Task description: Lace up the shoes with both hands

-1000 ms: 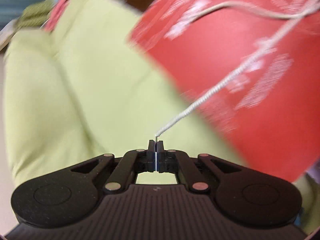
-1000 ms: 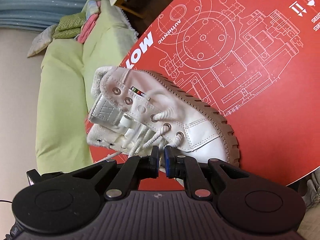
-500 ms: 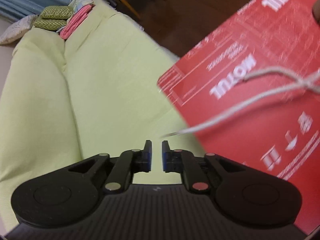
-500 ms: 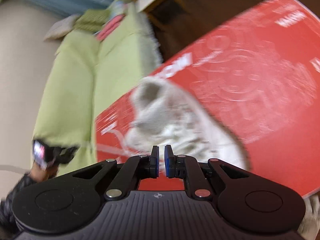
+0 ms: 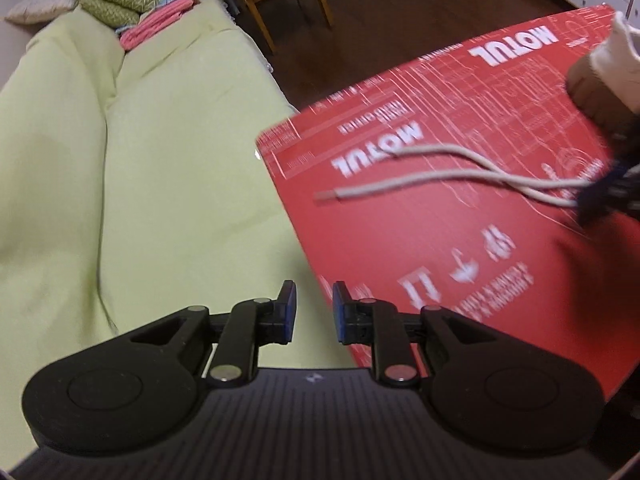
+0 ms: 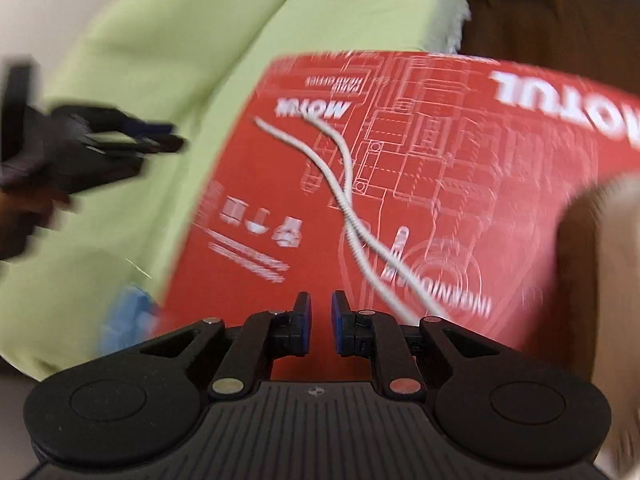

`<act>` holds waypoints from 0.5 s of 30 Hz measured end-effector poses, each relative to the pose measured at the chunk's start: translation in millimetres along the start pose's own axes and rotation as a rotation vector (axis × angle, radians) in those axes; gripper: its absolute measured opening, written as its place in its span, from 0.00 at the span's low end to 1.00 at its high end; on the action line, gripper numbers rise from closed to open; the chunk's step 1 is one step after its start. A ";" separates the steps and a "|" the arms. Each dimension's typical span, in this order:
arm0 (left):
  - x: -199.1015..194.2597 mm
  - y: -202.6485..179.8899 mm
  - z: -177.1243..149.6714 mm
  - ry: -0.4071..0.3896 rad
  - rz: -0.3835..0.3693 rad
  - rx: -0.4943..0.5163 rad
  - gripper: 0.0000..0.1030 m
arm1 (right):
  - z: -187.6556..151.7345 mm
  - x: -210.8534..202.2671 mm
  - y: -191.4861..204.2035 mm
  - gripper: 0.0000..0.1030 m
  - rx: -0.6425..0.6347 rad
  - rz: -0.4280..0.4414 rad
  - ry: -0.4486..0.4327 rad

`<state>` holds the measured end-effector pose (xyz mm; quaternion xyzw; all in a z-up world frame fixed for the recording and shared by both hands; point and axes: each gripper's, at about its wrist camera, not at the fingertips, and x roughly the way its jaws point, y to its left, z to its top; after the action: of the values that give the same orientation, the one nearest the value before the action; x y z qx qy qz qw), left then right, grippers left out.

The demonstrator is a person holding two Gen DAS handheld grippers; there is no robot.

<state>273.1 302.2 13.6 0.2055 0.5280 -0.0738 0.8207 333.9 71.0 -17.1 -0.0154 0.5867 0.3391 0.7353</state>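
Left claw [image 5: 314, 308] and right claw [image 6: 321, 320] both gape, holding nothing. Two limp lace ends [image 6: 340, 184] trail loose across red board [image 5: 440, 260] ahead of each; shoe [image 5: 600, 68] far right. Lace looks light, floppy; pinch near stiff tip [image 5: 326, 195].

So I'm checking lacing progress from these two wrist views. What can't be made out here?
- Shoe: cut off by the left view's right edge; a blur in the right view. Eyelets unseen.
- Lace ends: where they join the shoe is hidden, by the right gripper in the left view, by its own linkage in the right.
- Box small print: motion-blurred.
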 end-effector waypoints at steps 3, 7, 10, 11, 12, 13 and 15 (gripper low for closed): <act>-5.0 -9.4 -17.1 0.007 -0.034 -0.026 0.17 | 3.7 17.5 12.4 0.17 -0.125 -0.084 -0.002; -8.8 -19.9 -29.2 0.003 -0.075 -0.040 0.17 | 4.6 30.0 18.8 0.16 -0.237 -0.167 0.001; -11.1 -28.8 -30.8 -0.002 -0.115 -0.040 0.17 | -0.2 31.0 22.8 0.14 -0.285 -0.169 0.015; -11.9 -31.6 -30.7 -0.006 -0.134 -0.044 0.17 | -4.5 28.7 21.4 0.03 -0.260 -0.145 0.040; -12.8 -33.8 -30.1 -0.010 -0.160 -0.056 0.17 | -8.8 26.4 20.1 0.02 -0.235 -0.122 0.065; -13.6 -35.8 -29.5 -0.014 -0.188 -0.072 0.17 | -13.2 24.2 18.7 0.02 -0.210 -0.098 0.090; -14.4 -38.4 -27.9 -0.023 -0.268 -0.127 0.16 | -21.8 19.7 16.1 0.02 -0.159 -0.050 0.139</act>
<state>230.6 277.6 6.6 0.0800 0.5447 -0.1516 0.8209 308.6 83.7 -35.0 -0.1119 0.6069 0.3644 0.6974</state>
